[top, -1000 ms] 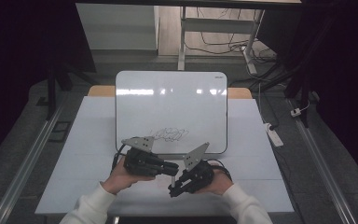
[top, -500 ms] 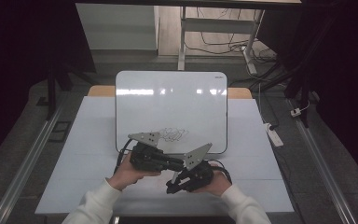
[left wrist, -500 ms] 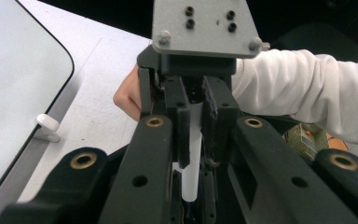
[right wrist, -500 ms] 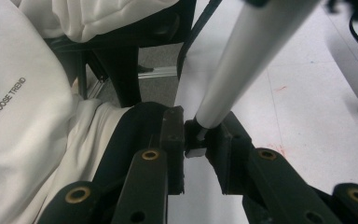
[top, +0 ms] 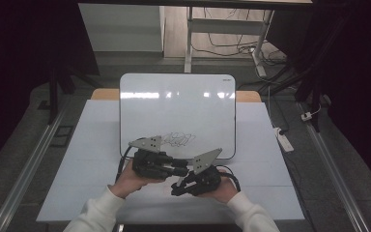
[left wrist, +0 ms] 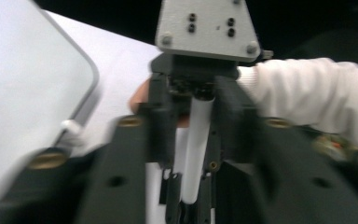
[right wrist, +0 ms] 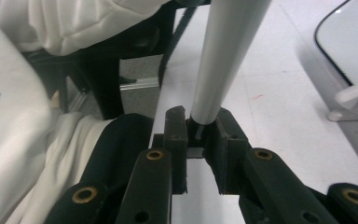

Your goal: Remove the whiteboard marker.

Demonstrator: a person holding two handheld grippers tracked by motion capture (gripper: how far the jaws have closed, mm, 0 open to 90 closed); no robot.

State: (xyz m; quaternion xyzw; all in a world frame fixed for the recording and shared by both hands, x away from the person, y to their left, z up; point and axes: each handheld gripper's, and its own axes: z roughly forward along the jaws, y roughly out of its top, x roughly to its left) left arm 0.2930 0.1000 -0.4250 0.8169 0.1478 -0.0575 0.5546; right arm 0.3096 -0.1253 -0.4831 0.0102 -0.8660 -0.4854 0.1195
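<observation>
White marker [right wrist: 223,60]: smooth cylindrical barrel, plastic look, held just above the table's near edge between both grippers. Right gripper [right wrist: 199,140]: black jaws clenched on the barrel's end. Left gripper [left wrist: 193,186]: jaws have just been opening, standing apart either side of the marker [left wrist: 196,140], pads not pressing. Whiteboard [top: 174,106]: glossy, rounded corners, dark scribble [top: 178,140]. Table [top: 96,145]: matte white.

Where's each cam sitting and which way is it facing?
High view: above person's side, facing forward-down on whiteboard; forearms, left gripper, right gripper.
Left gripper view: rides left gripper, jaws just opening, marker between; faces right gripper.
Right gripper view: rides right gripper, shut on marker; faces sleeve.
Both gripper views share marker.
</observation>
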